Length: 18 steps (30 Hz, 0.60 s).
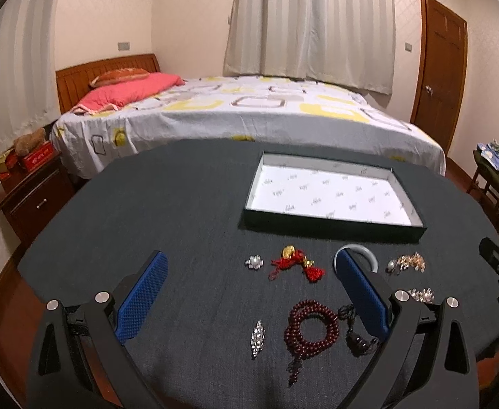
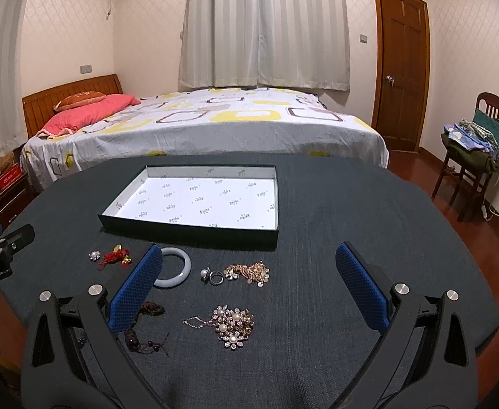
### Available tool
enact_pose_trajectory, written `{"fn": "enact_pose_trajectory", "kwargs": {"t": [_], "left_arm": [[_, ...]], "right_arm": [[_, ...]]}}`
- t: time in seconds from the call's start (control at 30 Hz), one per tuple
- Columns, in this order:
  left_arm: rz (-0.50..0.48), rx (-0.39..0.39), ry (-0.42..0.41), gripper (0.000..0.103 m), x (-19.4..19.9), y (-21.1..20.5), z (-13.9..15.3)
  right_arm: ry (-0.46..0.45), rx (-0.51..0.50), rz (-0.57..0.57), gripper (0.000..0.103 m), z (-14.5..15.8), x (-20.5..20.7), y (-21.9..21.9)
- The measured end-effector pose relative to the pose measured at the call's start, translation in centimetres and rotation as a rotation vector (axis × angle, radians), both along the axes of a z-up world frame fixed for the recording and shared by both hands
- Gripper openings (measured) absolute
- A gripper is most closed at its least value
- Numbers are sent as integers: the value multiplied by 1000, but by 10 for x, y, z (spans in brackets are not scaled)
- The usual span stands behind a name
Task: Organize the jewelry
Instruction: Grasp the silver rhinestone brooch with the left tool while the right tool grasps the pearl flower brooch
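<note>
Both my wrist cams sit low over the desk (image 1: 181, 204), facing the bed (image 2: 215, 126); both catch the tray (image 1: 331, 228).

Pale bangle (image 1: 360, 250) half hidden behind left gripper's blue fingers (image 1: 362, 293)

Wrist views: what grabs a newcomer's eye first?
The shallow box with its bright white printed lining, nothing in it, at the middle of the dark round table. Before it the jewelry lies scattered: a pale bangle, a pearl-and-gold brooch, a dark red bead bracelet. Both the left gripper and right gripper hang open above, holding nothing.
</note>
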<state>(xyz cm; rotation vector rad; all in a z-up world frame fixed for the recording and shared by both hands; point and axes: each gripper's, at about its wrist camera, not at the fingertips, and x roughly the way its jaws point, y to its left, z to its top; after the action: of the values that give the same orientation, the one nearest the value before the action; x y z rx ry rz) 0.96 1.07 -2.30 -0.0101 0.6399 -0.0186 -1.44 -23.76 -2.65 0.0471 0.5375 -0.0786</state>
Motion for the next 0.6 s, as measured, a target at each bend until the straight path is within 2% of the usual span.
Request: {"fn": "enact_pose_trajectory", "kwargs": {"t": [0.2,0.33,0.6], "left_arm": [[-5,24,91,96,13,5,-28],[22,46,154,96,21,15,-60],[-36,97,201,96,14,6,-93]], "right_arm": [[32,6,-1,99,-23,9,-7],[68,7,14,99,-49,16,-12],[149,38,12,99,-85,25,-25]]}}
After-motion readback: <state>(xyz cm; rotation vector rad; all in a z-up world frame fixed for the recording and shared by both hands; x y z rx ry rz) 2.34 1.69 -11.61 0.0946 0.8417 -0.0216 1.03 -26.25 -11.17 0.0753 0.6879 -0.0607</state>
